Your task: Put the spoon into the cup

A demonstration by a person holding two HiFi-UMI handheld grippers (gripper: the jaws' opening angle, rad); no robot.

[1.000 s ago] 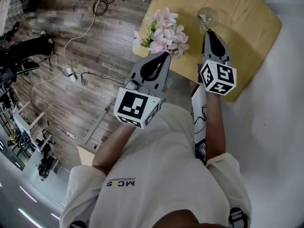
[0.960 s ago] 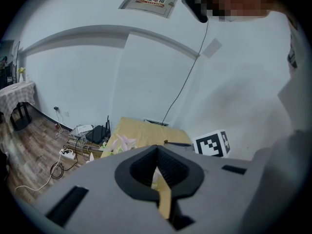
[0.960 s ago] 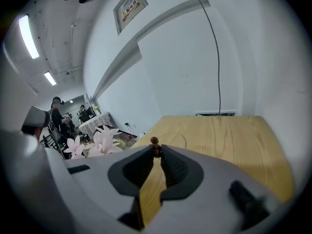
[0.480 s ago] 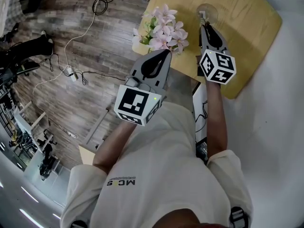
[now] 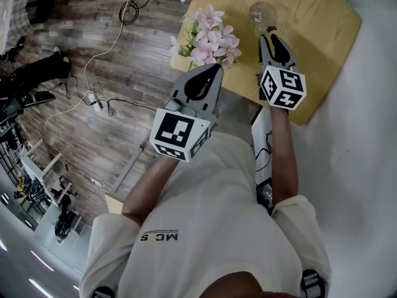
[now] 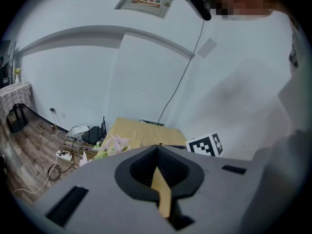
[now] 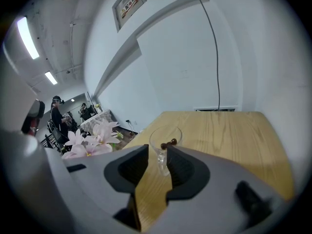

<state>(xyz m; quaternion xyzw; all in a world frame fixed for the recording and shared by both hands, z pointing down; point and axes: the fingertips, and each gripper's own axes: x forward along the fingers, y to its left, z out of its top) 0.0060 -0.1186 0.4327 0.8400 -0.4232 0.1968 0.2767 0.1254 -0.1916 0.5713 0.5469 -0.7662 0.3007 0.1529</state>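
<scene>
A clear stemmed glass cup (image 5: 263, 13) stands on the yellow wooden table (image 5: 316, 17). The spoon (image 5: 270, 28) rests in it, its dark brown handle end leaning over the rim. In the right gripper view the cup (image 7: 164, 150) and the spoon's handle end (image 7: 170, 142) sit just past the jaws. My right gripper (image 5: 272, 37) is open, a small gap between its jaws and nothing held. My left gripper (image 5: 215, 68) hovers off the table's near-left edge, shut and empty (image 6: 157, 147).
A bunch of pink flowers (image 5: 209, 35) stands at the table's left corner, between the two grippers. Cables and a power strip (image 5: 93, 95) lie on the wooden floor to the left. A white wall runs along the table's right side.
Both grippers and the view have shifted slightly. The right gripper's tips now sit a little back from the cup, with the spoon left standing in it.
</scene>
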